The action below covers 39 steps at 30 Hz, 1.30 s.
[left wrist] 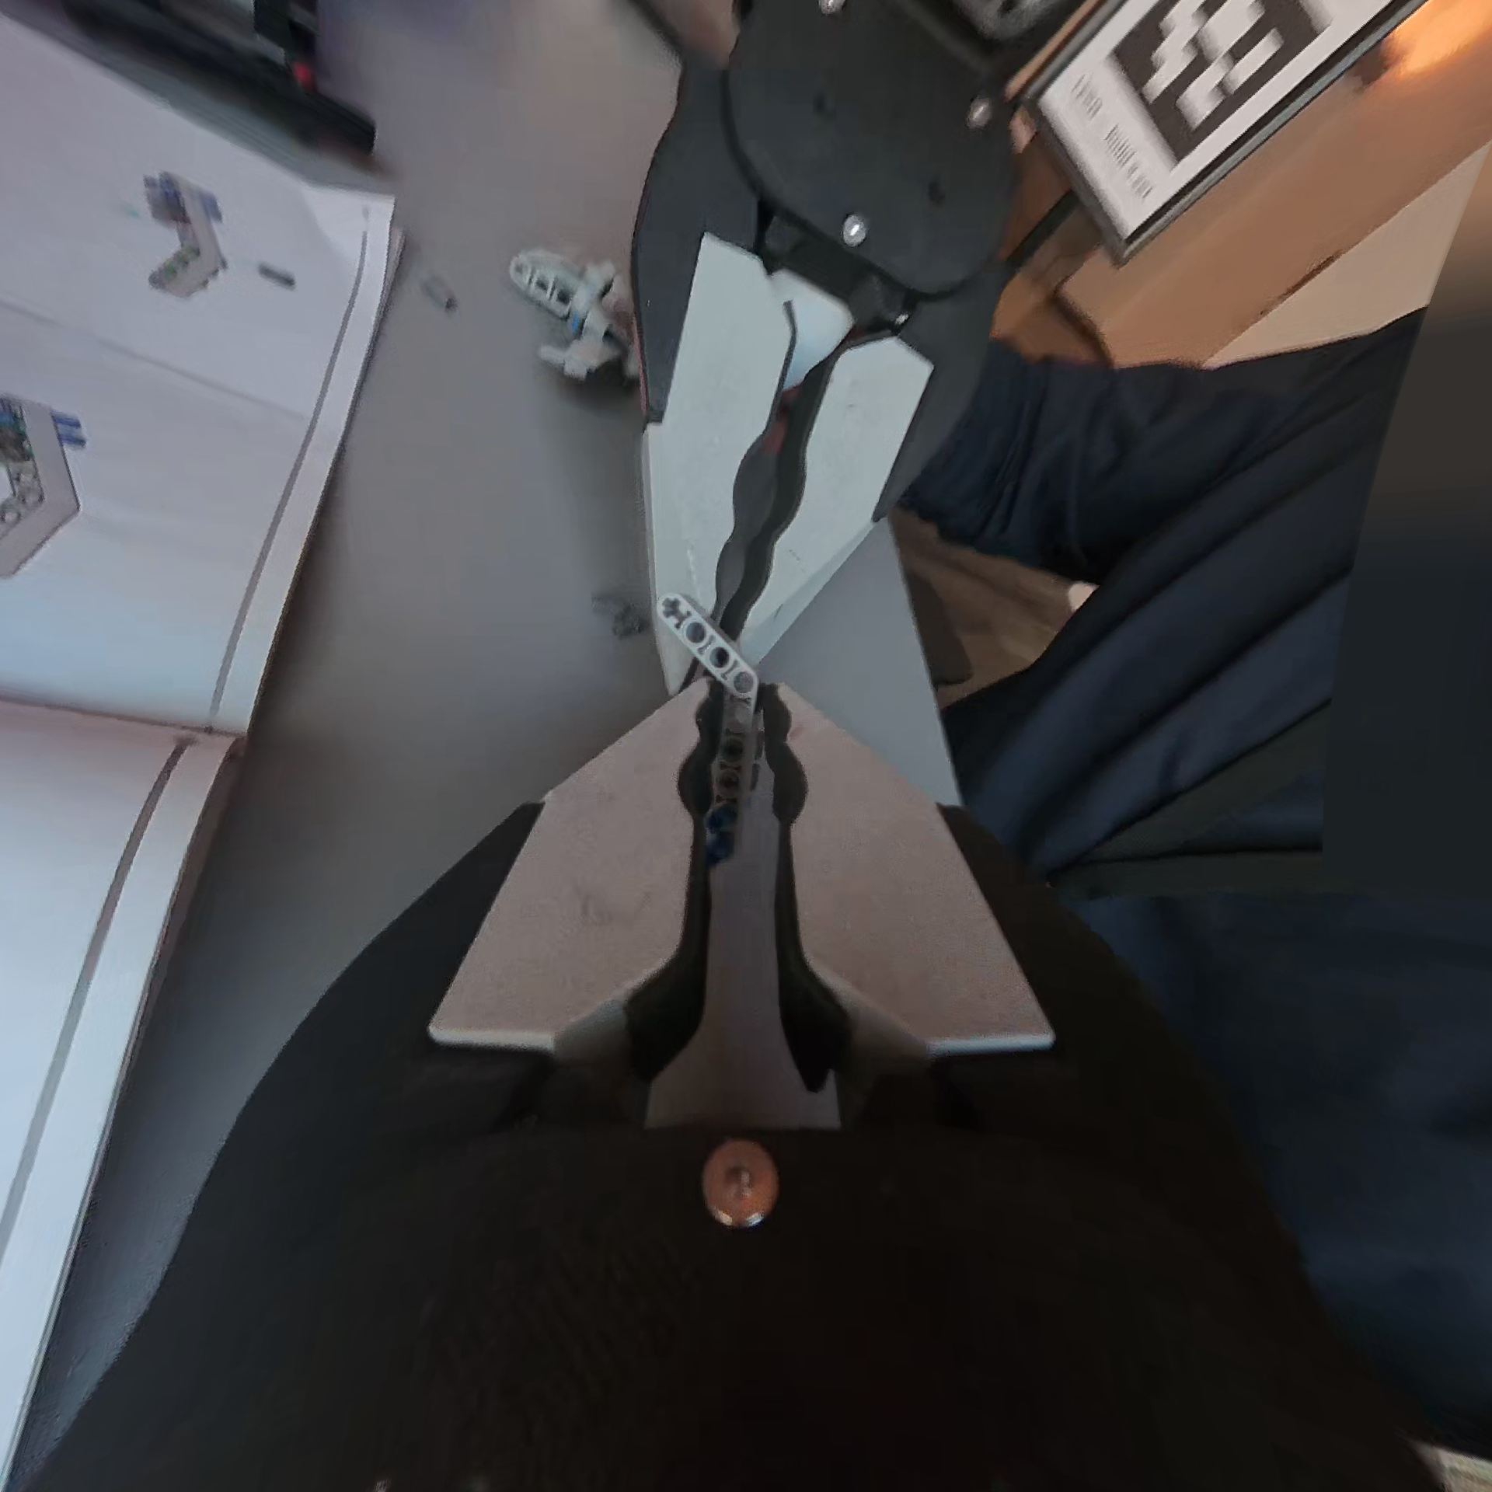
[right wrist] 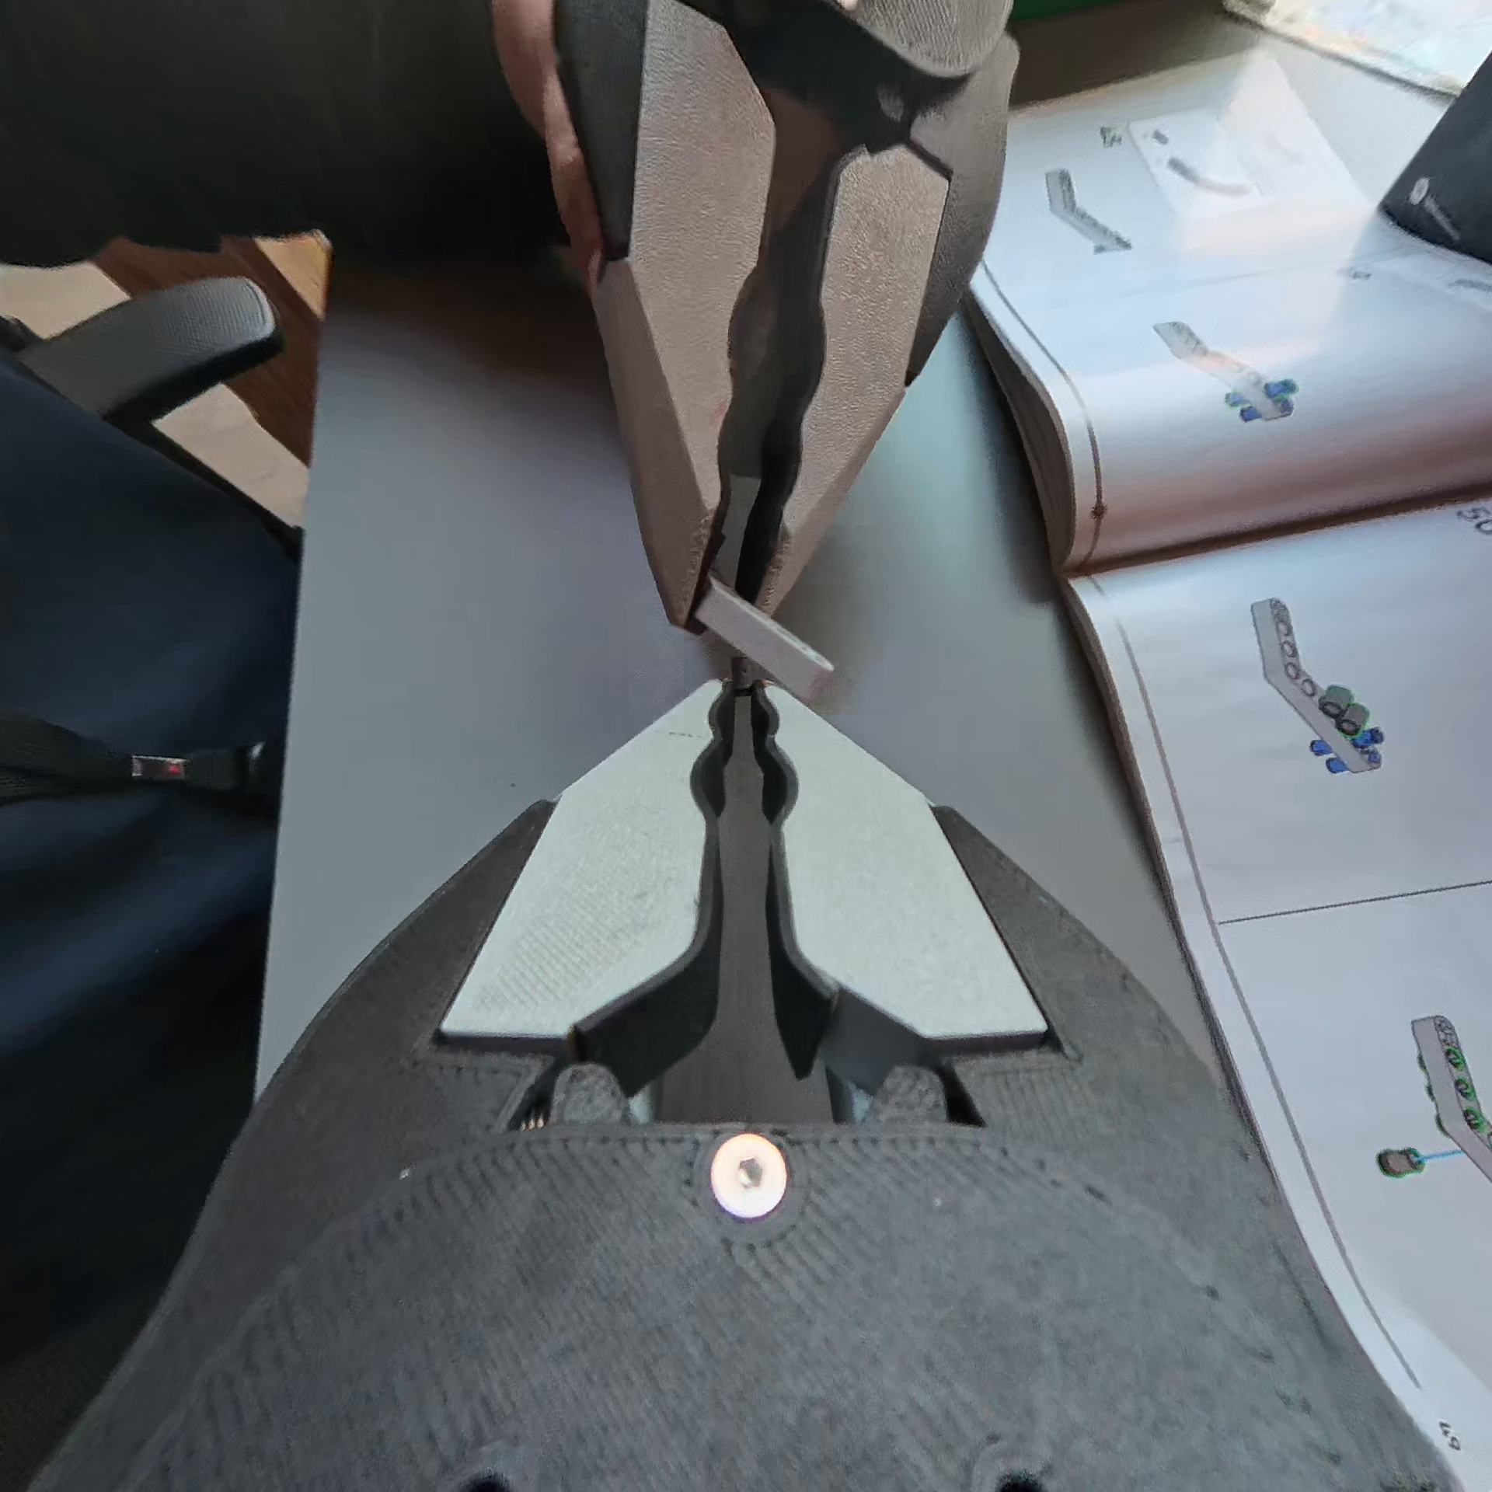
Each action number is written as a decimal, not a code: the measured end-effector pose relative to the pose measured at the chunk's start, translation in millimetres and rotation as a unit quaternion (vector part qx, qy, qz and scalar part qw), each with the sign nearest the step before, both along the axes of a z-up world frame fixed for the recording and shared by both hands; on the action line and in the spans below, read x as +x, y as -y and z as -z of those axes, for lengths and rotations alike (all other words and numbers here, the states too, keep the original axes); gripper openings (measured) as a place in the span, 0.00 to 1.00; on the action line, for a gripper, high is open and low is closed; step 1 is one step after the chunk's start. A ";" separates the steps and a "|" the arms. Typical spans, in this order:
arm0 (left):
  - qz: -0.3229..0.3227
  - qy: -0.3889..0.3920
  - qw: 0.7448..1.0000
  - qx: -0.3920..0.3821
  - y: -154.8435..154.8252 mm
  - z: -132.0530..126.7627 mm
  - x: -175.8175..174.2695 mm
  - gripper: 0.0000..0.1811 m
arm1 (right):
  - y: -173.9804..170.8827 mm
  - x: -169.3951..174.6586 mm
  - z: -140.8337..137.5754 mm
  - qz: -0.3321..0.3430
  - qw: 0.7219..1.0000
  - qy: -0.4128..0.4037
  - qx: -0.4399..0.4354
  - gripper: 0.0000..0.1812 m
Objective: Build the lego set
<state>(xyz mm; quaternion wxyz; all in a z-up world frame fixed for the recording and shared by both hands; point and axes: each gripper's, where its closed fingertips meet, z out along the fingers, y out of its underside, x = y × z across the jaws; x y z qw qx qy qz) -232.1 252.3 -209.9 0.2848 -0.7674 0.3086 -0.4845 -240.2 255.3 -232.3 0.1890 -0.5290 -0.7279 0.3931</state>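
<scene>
Grippers meet tip to tip above grey table. Left gripper clamps angled grey lego beam, free end toward 11 o'clock. Right gripper pinches small dark pin touching that beam. Instruction booklet lies at 3 o'clock in right view; white lego cluster at 11 in left view.

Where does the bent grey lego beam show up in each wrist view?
Left wrist view: the bent grey lego beam sits at centre, clamped in the left claw, its holed end pointing up-left.
Right wrist view: just above centre, sticking out of the opposite claw's tips.
Shared landmark: the open instruction booklet on the table.
</scene>
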 end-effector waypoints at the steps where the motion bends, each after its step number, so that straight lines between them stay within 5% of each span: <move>1: -0.003 0.031 1.000 0.003 0.2 -8.7 0.1 0.03 | 0.9 0.8 -6.7 -0.003 1.000 -0.013 -0.007 0.00; 13: -0.013 0.047 0.999 -0.016 4.0 -8.1 -3.0 0.03 | -10.6 -9.0 -20.0 0.057 0.994 -0.032 -0.089 0.00; 19: -0.009 0.041 0.999 -0.019 6.0 -6.1 -2.8 0.03 | -2.1 -7.1 -34.8 0.031 0.989 -0.064 -0.130 0.00; 29: 0.006 -0.045 0.999 0.001 13.1 13.9 -7.6 0.02 | -6.5 -5.4 -27.4 0.042 0.995 -0.053 -0.071 0.00; 39: -0.002 -0.054 0.998 -0.018 11.8 19.2 -14.2 0.02 | -50.8 21.9 -12.2 0.105 0.994 -0.015 -0.003 0.00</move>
